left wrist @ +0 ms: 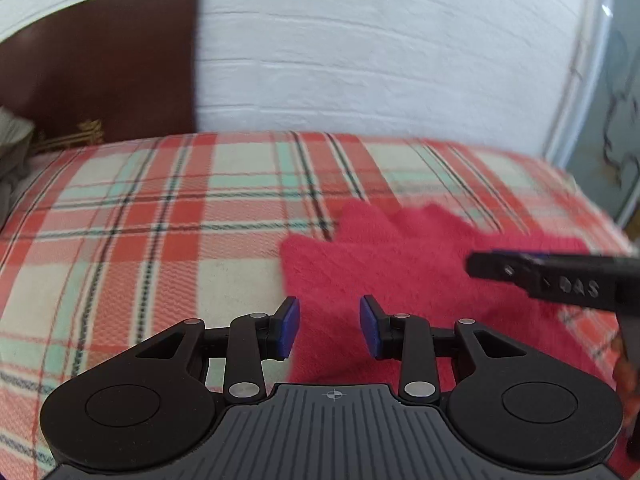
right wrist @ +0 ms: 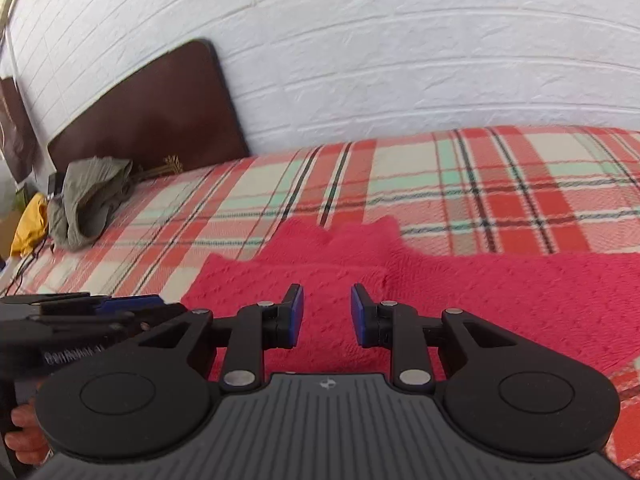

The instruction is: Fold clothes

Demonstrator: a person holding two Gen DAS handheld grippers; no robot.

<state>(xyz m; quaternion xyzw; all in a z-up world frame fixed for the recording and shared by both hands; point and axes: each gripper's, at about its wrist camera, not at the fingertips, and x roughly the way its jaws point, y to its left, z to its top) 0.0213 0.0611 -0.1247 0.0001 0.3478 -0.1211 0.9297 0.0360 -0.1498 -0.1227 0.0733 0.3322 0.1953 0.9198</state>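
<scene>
A red knitted garment lies spread on the plaid bed cover, its far edge uneven. In the left wrist view my left gripper hovers over the garment's left part, jaws apart, nothing between the blue pads. My right gripper stands over the middle of the red cloth, also open and empty. Each gripper shows side-on in the other's view: the right gripper reaches in from the right, the left gripper from the left. I cannot tell whether the fingers touch the cloth.
The red, cream and mint plaid cover spans the bed. A brown headboard leans on the white brick wall. A crumpled olive-grey garment and something yellow lie at the far left. A hand holds the left gripper.
</scene>
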